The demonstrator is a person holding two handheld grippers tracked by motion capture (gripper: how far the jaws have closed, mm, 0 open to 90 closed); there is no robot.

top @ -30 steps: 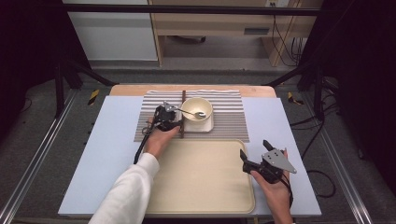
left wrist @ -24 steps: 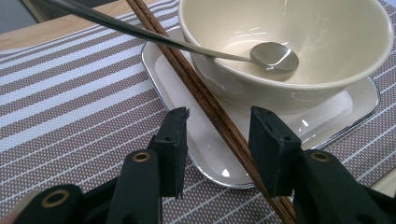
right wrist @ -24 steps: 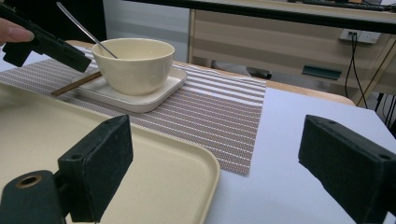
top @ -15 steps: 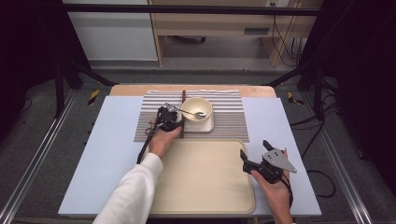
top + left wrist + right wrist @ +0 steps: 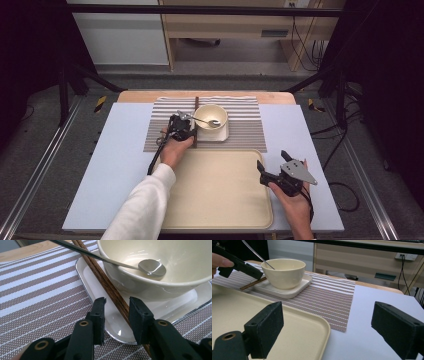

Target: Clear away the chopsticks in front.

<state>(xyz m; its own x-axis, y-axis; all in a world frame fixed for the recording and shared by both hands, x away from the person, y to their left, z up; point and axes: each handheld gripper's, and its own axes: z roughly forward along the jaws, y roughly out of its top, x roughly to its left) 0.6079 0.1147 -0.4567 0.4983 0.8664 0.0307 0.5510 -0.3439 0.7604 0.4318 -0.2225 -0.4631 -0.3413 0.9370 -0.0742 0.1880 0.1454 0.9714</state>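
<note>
Left gripper (image 5: 117, 315) is going for the chopsticks (image 5: 105, 282): its fingers (image 5: 98, 315) have just been closing, with the sticks between them on the plate (image 5: 95, 287) rim, not pinched yet. Next is probably finishing the squeeze and lifting clear of the bowl (image 5: 160, 267). Right gripper (image 5: 272, 165) has its fingers wide apart, holding nothing.

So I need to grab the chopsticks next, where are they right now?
In the left gripper view the chopsticks lie on the plate's left rim beside the bowl, their near end between the left gripper's jaws.
</note>
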